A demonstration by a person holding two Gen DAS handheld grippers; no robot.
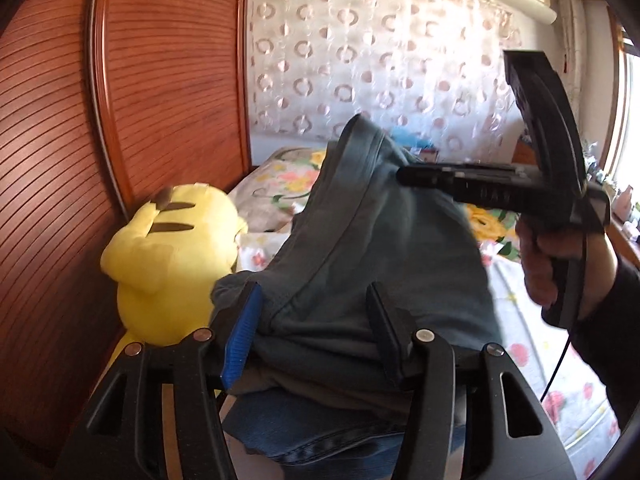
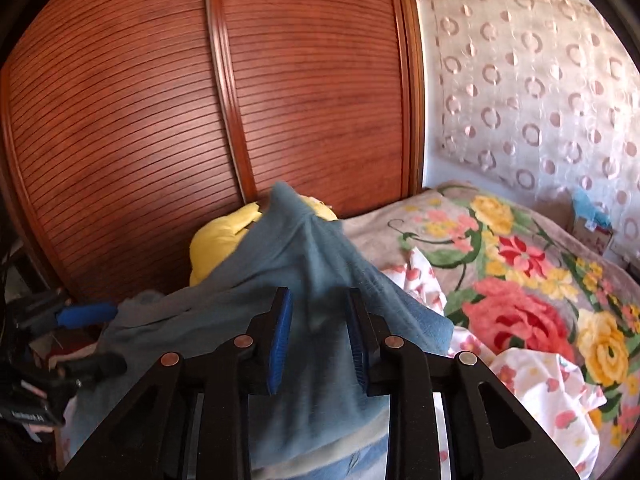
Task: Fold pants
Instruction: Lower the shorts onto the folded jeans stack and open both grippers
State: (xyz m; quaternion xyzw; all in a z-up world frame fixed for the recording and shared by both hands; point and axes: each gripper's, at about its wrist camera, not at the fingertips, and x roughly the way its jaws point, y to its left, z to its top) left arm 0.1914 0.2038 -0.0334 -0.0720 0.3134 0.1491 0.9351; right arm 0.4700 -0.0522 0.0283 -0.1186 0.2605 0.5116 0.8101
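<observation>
The grey-blue pants (image 1: 360, 248) hang bunched and lifted between both grippers above the bed. My left gripper (image 1: 316, 312) has thick folds of the pants between its blue-padded fingers (image 1: 244, 328). My right gripper (image 2: 318, 320) is closed on a raised fold of the pants (image 2: 304, 248), with cloth draping down between and below the fingers. In the left wrist view the right gripper (image 1: 404, 174) shows from the side, held by a hand (image 1: 560, 264), its tip at the pants' waistband. In the right wrist view the left gripper (image 2: 84, 314) sits at the far left.
A yellow plush toy (image 1: 172, 256) lies at the left against the wooden slatted wardrobe doors (image 2: 160, 120). The bed has a floral blanket (image 2: 520, 280) and white floral sheet (image 2: 552, 392). A patterned curtain (image 1: 380, 60) covers the far wall. Blue denim (image 1: 320, 432) lies under the pants.
</observation>
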